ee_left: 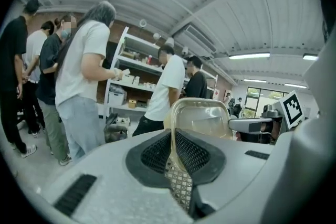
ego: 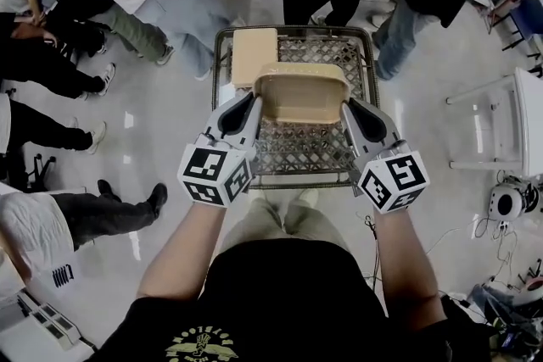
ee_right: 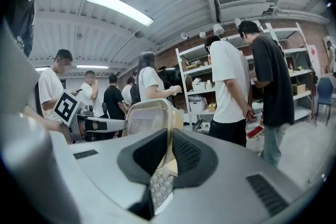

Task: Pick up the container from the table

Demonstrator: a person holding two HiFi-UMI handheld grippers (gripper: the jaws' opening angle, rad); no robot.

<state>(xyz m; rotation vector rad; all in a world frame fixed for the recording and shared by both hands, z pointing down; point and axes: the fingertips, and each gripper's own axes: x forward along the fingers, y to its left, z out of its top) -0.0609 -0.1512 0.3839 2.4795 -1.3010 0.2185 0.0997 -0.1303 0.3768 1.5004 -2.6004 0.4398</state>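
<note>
A tan plastic container (ego: 301, 92) hangs in the air above a small metal lattice table (ego: 331, 150), held level between both grippers. My left gripper (ego: 252, 108) is shut on the rim at the container's left side, and my right gripper (ego: 348, 108) is shut on the rim at its right side. In the left gripper view the translucent container (ee_left: 202, 119) stands on edge beyond the pinched pads, with the other gripper behind it. The right gripper view shows the same container (ee_right: 147, 117) clamped between its black pads.
A flat tan lid (ego: 254, 55) lies on the table's far left part. Several people stand around the table's far side and sit at the left. A white chair (ego: 509, 127) stands at the right, and shelving (ee_right: 294, 71) lines the wall.
</note>
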